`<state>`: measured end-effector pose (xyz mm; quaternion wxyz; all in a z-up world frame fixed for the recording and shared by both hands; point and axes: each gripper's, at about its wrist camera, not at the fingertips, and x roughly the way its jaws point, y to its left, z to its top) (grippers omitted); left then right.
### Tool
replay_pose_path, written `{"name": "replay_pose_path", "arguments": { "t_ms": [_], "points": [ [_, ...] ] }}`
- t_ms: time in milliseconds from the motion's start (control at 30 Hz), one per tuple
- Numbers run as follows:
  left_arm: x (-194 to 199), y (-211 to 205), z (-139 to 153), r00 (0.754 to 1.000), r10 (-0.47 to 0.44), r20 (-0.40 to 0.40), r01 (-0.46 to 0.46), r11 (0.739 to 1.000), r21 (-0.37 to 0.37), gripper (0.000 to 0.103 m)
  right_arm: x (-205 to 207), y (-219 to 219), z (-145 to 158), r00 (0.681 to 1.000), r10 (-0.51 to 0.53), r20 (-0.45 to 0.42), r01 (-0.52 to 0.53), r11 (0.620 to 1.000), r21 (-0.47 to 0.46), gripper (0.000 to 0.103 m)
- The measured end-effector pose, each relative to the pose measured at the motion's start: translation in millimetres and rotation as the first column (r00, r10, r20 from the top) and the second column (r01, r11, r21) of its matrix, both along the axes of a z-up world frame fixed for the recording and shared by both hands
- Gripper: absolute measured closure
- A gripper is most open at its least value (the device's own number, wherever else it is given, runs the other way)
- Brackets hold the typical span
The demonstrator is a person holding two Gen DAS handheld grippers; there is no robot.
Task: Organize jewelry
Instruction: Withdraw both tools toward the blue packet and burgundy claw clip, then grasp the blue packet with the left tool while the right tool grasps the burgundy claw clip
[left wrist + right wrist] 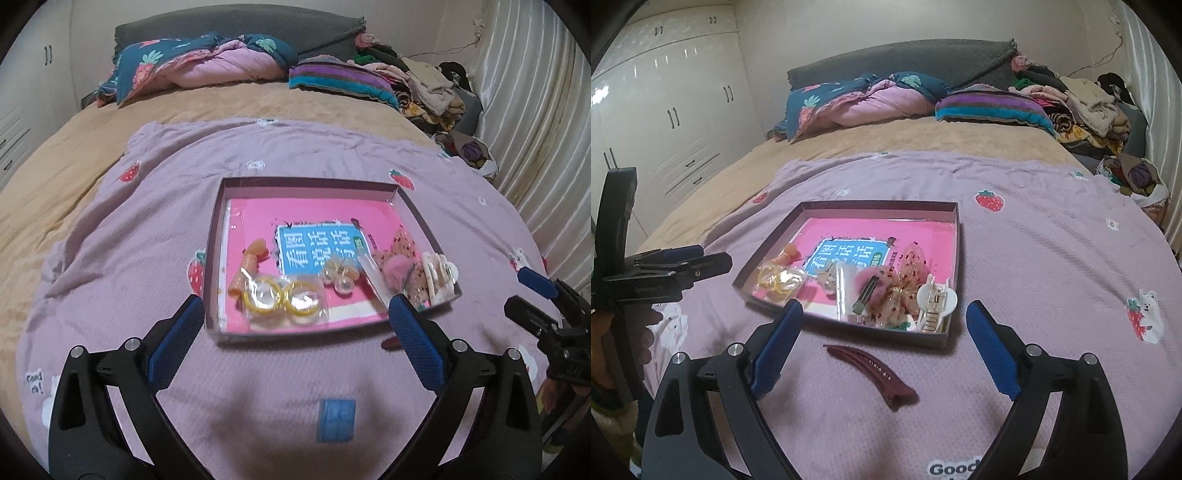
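Both grippers hang above the bed, and both are released: the left gripper (295, 317) has its blue pads spread wide with nothing between them, and the right gripper (886, 328) is spread just as freely, gripping nothing. Below them a lilac blanket (147, 229) with strawberry patches covers the near end of the bed, and on it sits a shallow box (218, 206) with dark walls and a pink book (314, 218) lying flat inside. The jewelry is gathered along the box's near side: a clear bag of yellow rings (284, 299) at the left, an orange piece (251, 262) just behind it, pearl earrings (341, 277) toward the middle, then a pink fluffy clip (875, 284) lying against a sheer spotted bow (908, 291), and a white claw clip (936, 301) in the near right corner. One piece lies outside the box: a dark red hair clip (875, 373) flat on the blanket, just in front of the box's near wall and between the right gripper's open fingers in that view. From the left wrist only a sliver of it shows beside the right-hand pad. A blue square patch (336, 421) sits on the blanket below the left gripper. At the head of the bed lie a rumpled quilt (868, 99), a striped cushion (990, 105) and a heap of clothes (1086, 107).
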<state>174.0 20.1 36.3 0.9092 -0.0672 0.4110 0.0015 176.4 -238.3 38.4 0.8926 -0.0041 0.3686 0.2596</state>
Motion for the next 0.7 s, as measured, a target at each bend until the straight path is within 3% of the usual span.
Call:
{"name": "replay_pose_path", "arguments": {
  "t_ms": [267,700],
  "points": [
    [-24.9,-1.4,-7.5,1.0,-0.003,-0.02,0.003,1.0,0.016,0.01,-15.7,-5.7,-1.4,1.0,0.013,0.002,-0.013,1.0,-0.006,0.014],
    [-58.4,-3.2,-45.6,0.994,-0.012,-0.105,0.013,1.0,0.006,0.01,-33.5,-7.1,-23.3,0.998,0.066,-0.02,-0.067,0.997,-0.044,0.014]
  ]
}}
